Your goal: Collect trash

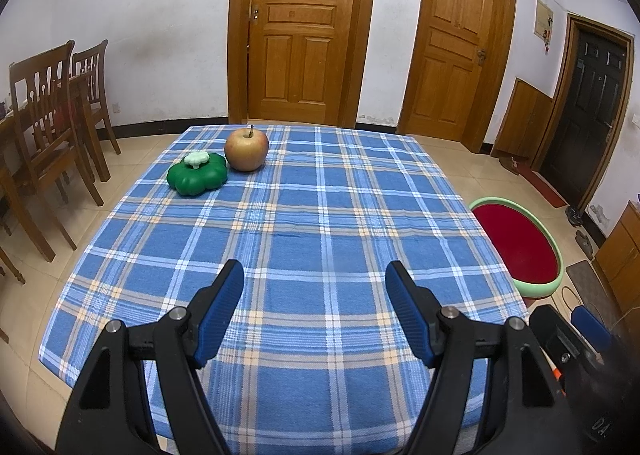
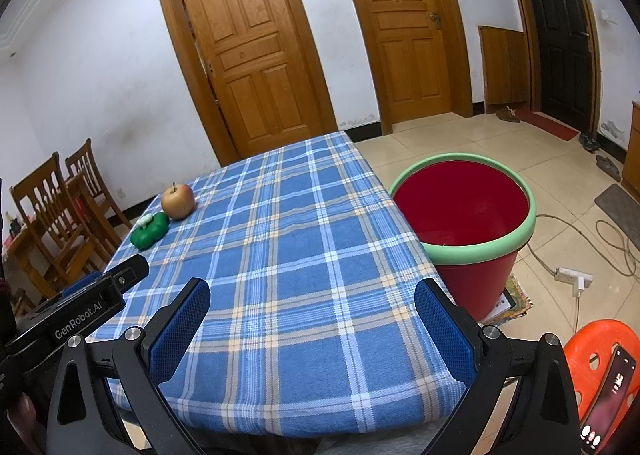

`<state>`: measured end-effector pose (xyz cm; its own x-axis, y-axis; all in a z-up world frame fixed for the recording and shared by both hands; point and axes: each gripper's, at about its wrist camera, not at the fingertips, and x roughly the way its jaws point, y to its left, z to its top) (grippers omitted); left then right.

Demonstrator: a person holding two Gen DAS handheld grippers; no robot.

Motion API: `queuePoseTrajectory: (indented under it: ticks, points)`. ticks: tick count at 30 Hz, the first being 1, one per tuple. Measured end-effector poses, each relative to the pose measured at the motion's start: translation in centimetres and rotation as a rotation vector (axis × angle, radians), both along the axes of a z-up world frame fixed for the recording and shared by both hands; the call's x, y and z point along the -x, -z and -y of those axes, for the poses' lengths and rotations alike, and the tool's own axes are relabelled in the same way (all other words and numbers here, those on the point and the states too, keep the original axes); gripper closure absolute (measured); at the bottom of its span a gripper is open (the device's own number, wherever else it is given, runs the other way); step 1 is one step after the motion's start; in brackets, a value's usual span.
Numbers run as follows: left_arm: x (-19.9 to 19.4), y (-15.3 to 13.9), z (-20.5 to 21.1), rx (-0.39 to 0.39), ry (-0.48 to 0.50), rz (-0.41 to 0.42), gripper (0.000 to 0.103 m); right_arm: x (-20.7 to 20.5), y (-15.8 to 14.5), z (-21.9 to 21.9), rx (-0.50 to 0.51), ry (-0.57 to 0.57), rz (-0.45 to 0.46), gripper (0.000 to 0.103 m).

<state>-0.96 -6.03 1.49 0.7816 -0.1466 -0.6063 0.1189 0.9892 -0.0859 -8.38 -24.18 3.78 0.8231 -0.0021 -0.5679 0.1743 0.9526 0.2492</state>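
Note:
An apple (image 1: 246, 149) stands at the far left of the blue plaid table (image 1: 320, 215), touching or nearly touching a green clover-shaped toy (image 1: 197, 173) with a pale knob. Both show small in the right wrist view, the apple (image 2: 178, 201) behind the green toy (image 2: 149, 230). A red bucket with a green rim (image 2: 464, 215) stands on the floor off the table's right edge, also visible as the bucket (image 1: 520, 247) in the left wrist view. My left gripper (image 1: 315, 275) is open over the near cloth, holding nothing. My right gripper (image 2: 312, 295) is open, nothing between its blue pads.
Wooden chairs (image 1: 52, 123) stand left of the table. Three doors line the far wall. An orange plastic stool (image 2: 600, 355) with a phone on it sits at the near right. A power strip (image 2: 574, 277) and cables lie on the tiled floor.

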Motion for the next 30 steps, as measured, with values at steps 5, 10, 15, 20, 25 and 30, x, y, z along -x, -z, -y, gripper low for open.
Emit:
queuePoseTrajectory:
  ticks: [5,10,15,20,25,30]
  points:
    - [-0.01,-0.01,-0.01,0.001,0.0,0.001,0.03,0.03,0.05,-0.1,0.001,-0.001,-0.001,0.001]
    - [0.06,0.05,0.04,0.001,0.0,0.0,0.03,-0.03,0.02,-0.09,0.001,-0.001,-0.002,0.001]
    - [-0.03,0.05,-0.09,0.002,-0.001,-0.003,0.03,0.05,0.12,-0.19,0.001,-0.001,-0.003,0.001]
    - [-0.07,0.04,-0.13,0.003,-0.002,-0.004,0.03,0.23,0.24,-0.2,-0.001,0.0,-0.005,0.001]
    - [-0.01,0.07,-0.11,0.002,-0.001,-0.003,0.03,0.11,0.22,-0.05,-0.002,0.001,-0.008,0.001]
    - [0.06,0.05,-0.15,0.002,0.001,-0.005,0.03,0.25,0.25,-0.04,-0.001,0.001,-0.008,0.001]
